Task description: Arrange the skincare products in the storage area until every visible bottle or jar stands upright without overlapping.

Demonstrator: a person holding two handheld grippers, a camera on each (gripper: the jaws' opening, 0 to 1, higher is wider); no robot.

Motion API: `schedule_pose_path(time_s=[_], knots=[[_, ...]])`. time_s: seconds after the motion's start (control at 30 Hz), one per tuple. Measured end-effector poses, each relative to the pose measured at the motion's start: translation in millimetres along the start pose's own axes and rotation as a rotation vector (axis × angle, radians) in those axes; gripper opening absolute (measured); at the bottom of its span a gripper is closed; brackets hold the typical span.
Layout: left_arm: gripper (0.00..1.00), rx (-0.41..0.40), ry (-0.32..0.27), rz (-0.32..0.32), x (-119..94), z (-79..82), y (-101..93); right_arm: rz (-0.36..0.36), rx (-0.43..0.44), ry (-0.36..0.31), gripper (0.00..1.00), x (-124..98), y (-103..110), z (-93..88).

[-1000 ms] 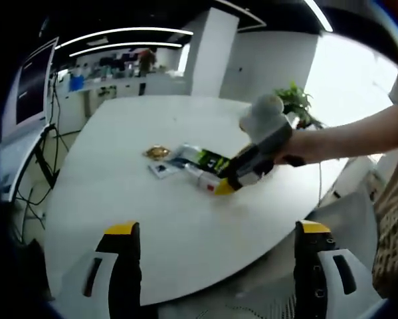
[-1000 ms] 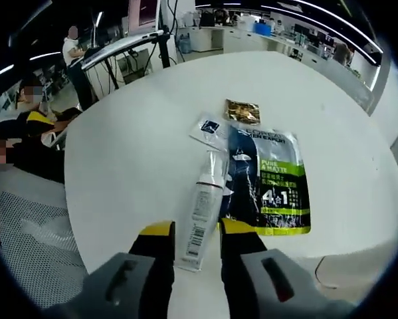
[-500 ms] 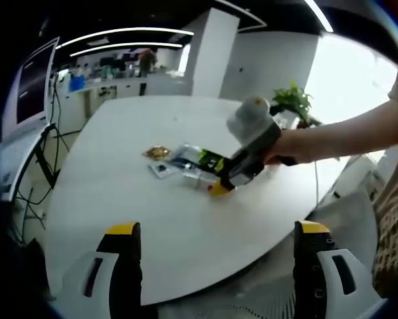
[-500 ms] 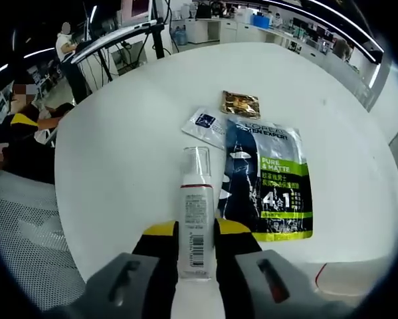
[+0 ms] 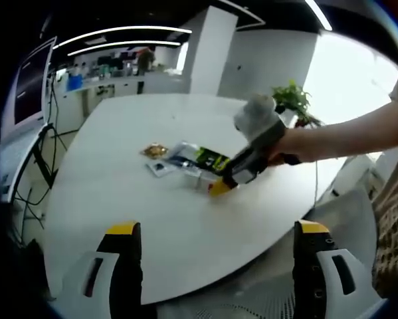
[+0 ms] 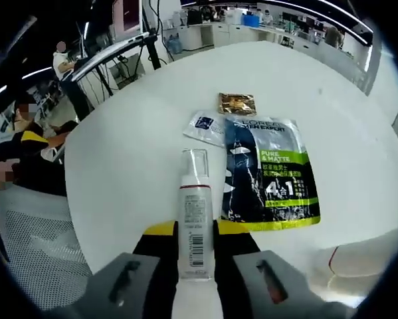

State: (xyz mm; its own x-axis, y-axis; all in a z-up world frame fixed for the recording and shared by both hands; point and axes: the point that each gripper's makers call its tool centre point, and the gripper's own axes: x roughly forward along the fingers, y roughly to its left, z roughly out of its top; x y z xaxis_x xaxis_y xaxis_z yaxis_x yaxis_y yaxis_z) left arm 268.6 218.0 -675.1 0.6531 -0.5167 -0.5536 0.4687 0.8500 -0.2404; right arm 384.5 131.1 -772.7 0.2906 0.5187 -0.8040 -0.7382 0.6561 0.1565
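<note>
The right gripper has its yellow-tipped fingers closed on a white tube with a clear cap, low over the white table. A bare forearm carries it. The left gripper hovers with fingers spread wide apart.

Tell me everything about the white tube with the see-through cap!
The white tube is slim, plastic-looking, with a clear cap at its far end, a thin red band below it, small print and a barcode. The right claw pinches its lower part between yellow-tipped jaws. It points away over the white table, beside the dark green-and-white pouch.
</note>
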Motion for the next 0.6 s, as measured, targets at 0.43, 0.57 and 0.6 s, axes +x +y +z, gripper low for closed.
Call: schedule_pose_path(time_s=[0.43,0.57,0.6], knots=[[0.93,0.045,0.061,-0.047,4,-2.7,-14.2,0.213,0.289,-0.287,0.18,-62,30,22.9],[0.93,0.029,0.044,-0.076,1,6.8,-17.9,0.284,0.29,-0.361,0.18,-80,44,30.7],[0.92,0.033,0.039,-0.084,0,9.5,-19.0,0.305,0.288,-0.379,0.18,-85,47,32.3]])
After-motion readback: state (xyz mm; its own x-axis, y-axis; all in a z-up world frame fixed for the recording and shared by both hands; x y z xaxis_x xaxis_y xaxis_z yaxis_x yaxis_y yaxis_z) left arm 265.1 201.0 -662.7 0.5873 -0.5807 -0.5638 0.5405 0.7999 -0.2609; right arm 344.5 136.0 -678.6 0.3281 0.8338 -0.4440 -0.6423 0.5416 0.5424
